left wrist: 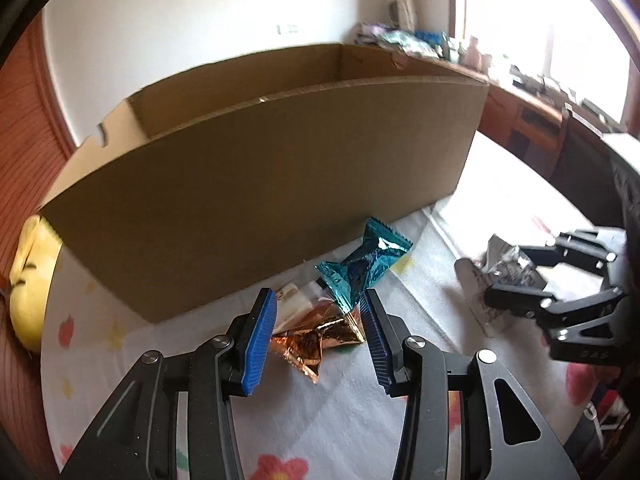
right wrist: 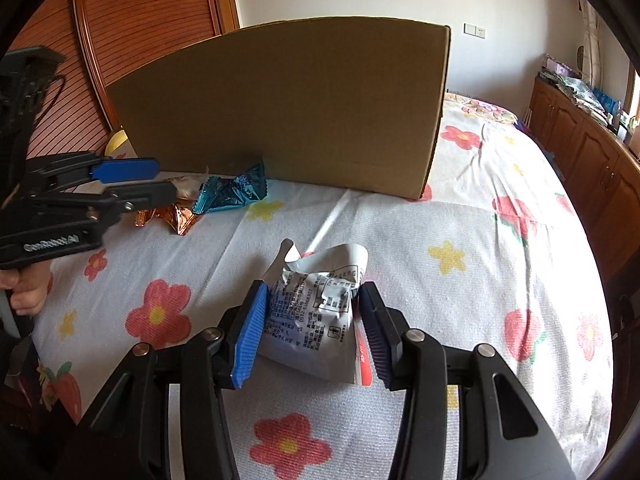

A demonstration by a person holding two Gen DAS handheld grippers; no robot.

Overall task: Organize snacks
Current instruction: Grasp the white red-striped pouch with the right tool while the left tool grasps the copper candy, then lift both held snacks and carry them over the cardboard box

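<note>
A: Which step is this?

B: Picking up, I'd say. The right gripper point(right wrist: 310, 332) grips the white packet point(right wrist: 316, 312) low over the bed point(right wrist: 460, 216). The left gripper point(left wrist: 318, 338) has parted fingers around a teal candy point(left wrist: 362, 266) and copper wrapper point(left wrist: 316, 338), without pressing them.

A: Next?

B: Probably over the cardboard box point(right wrist: 288, 108), whose wall stands high.
</note>
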